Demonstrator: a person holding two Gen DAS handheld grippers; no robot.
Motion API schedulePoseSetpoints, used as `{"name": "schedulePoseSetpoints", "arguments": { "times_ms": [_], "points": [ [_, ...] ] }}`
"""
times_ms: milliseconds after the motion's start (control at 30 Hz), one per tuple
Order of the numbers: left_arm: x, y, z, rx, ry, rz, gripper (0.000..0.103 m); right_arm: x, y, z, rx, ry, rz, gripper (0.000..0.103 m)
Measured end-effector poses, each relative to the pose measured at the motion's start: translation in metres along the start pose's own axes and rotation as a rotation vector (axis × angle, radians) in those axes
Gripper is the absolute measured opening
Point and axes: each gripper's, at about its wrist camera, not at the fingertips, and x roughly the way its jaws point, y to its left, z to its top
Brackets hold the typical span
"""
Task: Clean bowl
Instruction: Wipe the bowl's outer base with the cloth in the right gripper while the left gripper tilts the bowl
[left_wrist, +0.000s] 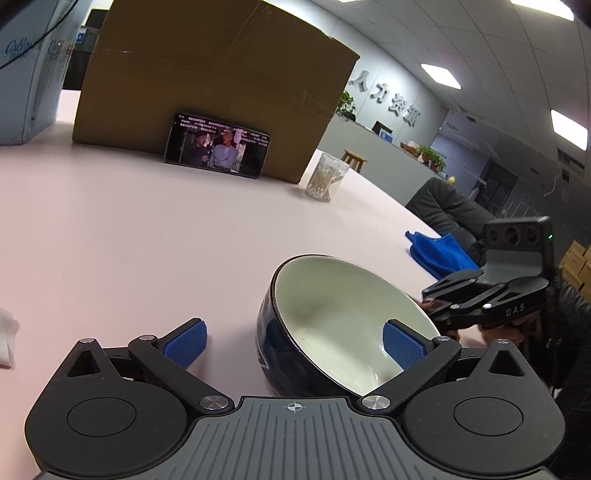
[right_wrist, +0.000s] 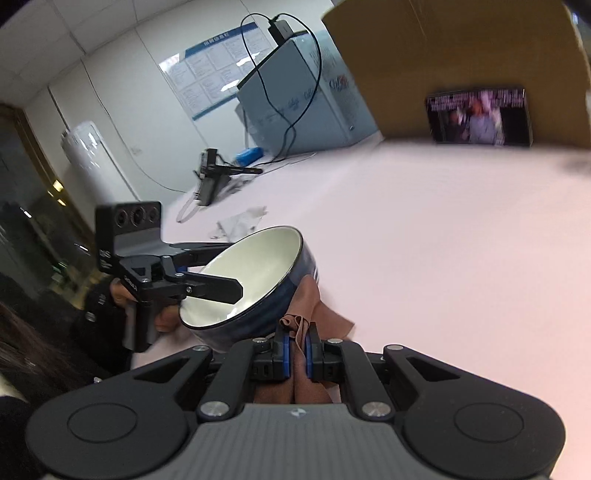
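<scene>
I see the bowl (left_wrist: 332, 325) tilted on the surface (left_wrist: 147, 240), my left gripper (left_wrist: 293, 345) straddling its near wall; behind the bowl stands the cardboard box (left_wrist: 207, 81), a phone (left_wrist: 217, 146) leaning on it; right of the box, a swab jar (left_wrist: 327, 177); my right gripper (right_wrist: 296, 352), beside the bowl, pinches a cloth (right_wrist: 314, 306).

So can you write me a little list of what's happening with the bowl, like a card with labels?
bowl: dark blue outside, white inside, tilted on its side on the pink table
left gripper: fingers wide apart, one blue finger inside the bowl, the other outside; whether it presses the rim cannot be told
right gripper: shut on a brown cloth, right beside the bowl
spare cloth: blue, lying near the table edge
behind: phone playing a video, leaning on a cardboard box
</scene>
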Motion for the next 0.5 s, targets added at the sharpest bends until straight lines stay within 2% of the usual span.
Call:
{"name": "schedulePoseSetpoints", "arguments": {
  "times_ms": [100, 233, 400, 500],
  "points": [
    [0.000, 0.001, 0.000, -0.006, -0.002, -0.004, 0.103, -0.002, -0.008, -0.004, 0.030, -0.030, 0.044, 0.009],
    [0.002, -0.002, 0.000, 0.006, 0.002, 0.006, 0.103, -0.006, -0.003, -0.007, 0.012, -0.051, 0.021, 0.009],
    [0.006, -0.009, 0.001, 0.045, 0.014, 0.040, 0.103, -0.009, 0.010, -0.013, 0.010, -0.097, -0.077, 0.009],
    [0.007, -0.014, 0.000, 0.070, 0.018, 0.071, 0.103, -0.007, 0.029, -0.017, -0.042, -0.117, -0.186, 0.009]
  ]
}}
